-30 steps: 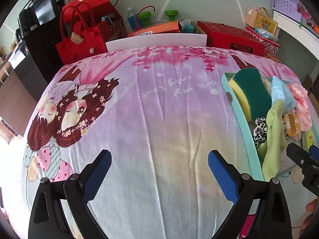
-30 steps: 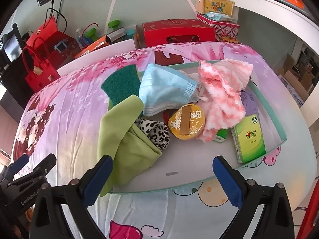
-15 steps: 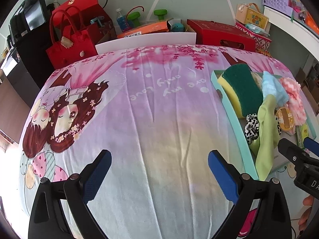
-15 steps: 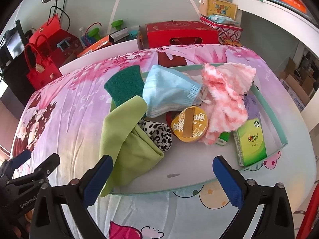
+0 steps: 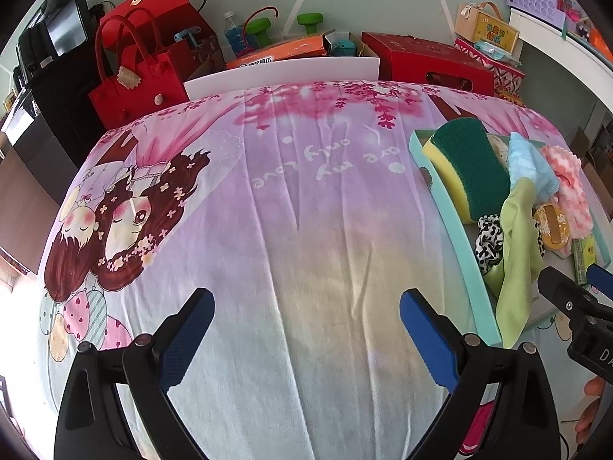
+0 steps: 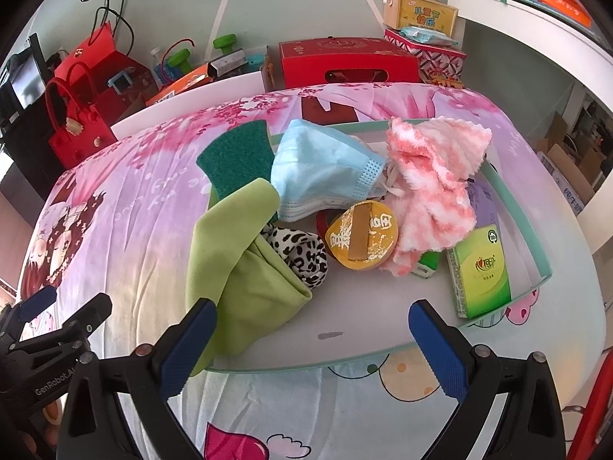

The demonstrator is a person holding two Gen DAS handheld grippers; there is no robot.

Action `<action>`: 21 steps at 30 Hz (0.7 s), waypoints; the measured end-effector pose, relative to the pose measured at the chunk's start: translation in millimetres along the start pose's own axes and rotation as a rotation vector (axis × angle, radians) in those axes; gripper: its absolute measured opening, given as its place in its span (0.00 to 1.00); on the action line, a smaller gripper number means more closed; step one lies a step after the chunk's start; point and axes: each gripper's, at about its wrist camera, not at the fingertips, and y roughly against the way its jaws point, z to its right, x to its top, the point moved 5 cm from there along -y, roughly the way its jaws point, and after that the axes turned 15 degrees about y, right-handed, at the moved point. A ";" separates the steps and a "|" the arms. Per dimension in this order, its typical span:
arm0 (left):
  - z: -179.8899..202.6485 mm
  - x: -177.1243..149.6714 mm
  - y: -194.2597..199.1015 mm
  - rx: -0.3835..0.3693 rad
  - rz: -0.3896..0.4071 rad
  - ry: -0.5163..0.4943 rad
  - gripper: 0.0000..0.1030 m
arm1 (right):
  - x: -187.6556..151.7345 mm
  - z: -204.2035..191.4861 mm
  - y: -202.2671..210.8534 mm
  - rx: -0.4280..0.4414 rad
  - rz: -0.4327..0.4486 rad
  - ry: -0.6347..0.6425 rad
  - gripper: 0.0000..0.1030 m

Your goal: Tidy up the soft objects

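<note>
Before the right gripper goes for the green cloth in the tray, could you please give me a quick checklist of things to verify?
1. Right gripper open, nothing between its blue pads: ok.
2. Left gripper open, over bare printed bedsheet: ok.
3. Light green folded cloth reachable, nearest the right gripper: ok.
4. Cloth free of other items: not ok; it lies against the leopard-print fabric piece and drapes over the teal-rimmed tray edge.
5. Green-and-yellow scrub sponge clear of the cloth: cannot tell.
6. Destination for soft objects: cannot tell.
</note>
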 end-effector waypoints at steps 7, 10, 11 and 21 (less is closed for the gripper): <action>-0.3 -0.8 -1.2 0.007 -0.006 -0.001 0.95 | -0.4 0.2 0.3 -0.003 -0.002 -0.001 0.99; -0.8 -1.3 -1.8 0.007 -0.009 0.000 0.95 | -0.6 1.1 0.2 -0.003 -0.003 -0.003 0.99; -0.8 -1.3 -1.8 0.008 -0.009 0.000 0.95 | -0.6 1.2 0.1 -0.003 -0.004 -0.004 0.99; -4.1 -2.3 -6.8 0.022 -0.034 0.013 0.95 | -1.1 1.5 -0.2 -0.002 -0.006 -0.003 0.99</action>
